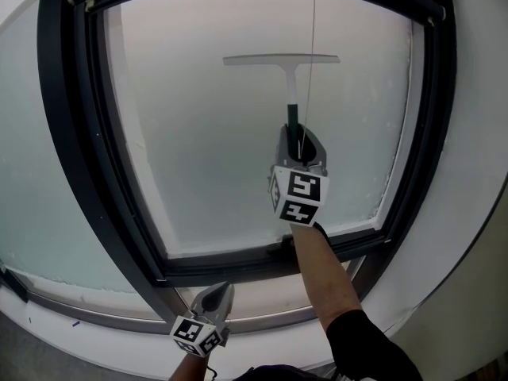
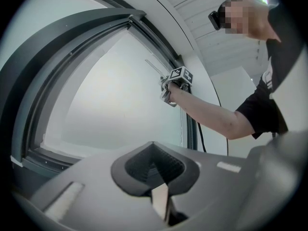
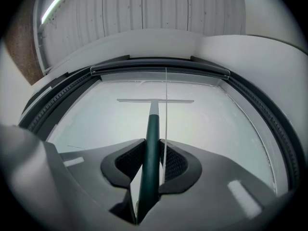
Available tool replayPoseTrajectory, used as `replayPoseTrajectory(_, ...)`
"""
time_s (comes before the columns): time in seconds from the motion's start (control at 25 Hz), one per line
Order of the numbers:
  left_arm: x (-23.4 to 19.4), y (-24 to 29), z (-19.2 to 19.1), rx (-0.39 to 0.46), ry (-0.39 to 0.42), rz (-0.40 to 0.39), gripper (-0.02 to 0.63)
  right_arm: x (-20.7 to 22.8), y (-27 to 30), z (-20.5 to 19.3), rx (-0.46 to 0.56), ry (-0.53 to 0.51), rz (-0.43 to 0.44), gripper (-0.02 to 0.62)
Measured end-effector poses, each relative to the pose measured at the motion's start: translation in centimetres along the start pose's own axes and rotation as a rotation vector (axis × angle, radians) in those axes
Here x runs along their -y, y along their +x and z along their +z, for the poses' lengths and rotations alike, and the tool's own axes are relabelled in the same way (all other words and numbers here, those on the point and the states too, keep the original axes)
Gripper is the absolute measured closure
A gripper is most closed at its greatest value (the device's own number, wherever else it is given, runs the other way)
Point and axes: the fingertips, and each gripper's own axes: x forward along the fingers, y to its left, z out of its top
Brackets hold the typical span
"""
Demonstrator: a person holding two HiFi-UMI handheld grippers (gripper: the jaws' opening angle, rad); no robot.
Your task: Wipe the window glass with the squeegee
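The squeegee (image 1: 283, 62) has a white blade bar and a dark green handle; its blade lies flat against the upper part of the frosted window glass (image 1: 206, 133). My right gripper (image 1: 299, 137) is shut on the handle below the blade. Along the right gripper view the green handle (image 3: 152, 143) runs up between the jaws to the blade (image 3: 155, 100). My left gripper (image 1: 216, 294) hangs low by the window's bottom frame, jaws closed with nothing between them (image 2: 155, 170). In the left gripper view the right gripper (image 2: 174, 83) shows far off at the glass.
A dark window frame (image 1: 79, 157) surrounds the pane. A thin blind cord (image 1: 311, 54) hangs down in front of the glass just right of the handle. A white wall (image 1: 476, 173) lies to the right. The person's bare arm (image 1: 325, 280) reaches up from below.
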Motion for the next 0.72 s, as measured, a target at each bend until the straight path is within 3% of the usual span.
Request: replayPoseTrajectory(0.72, 0.9, -0.8, -0.7, -0.014, -0.013, 0.012, 0.607, -0.7, -3.8, -4.2, -0.054, -0.002, 0.005, 0.502)
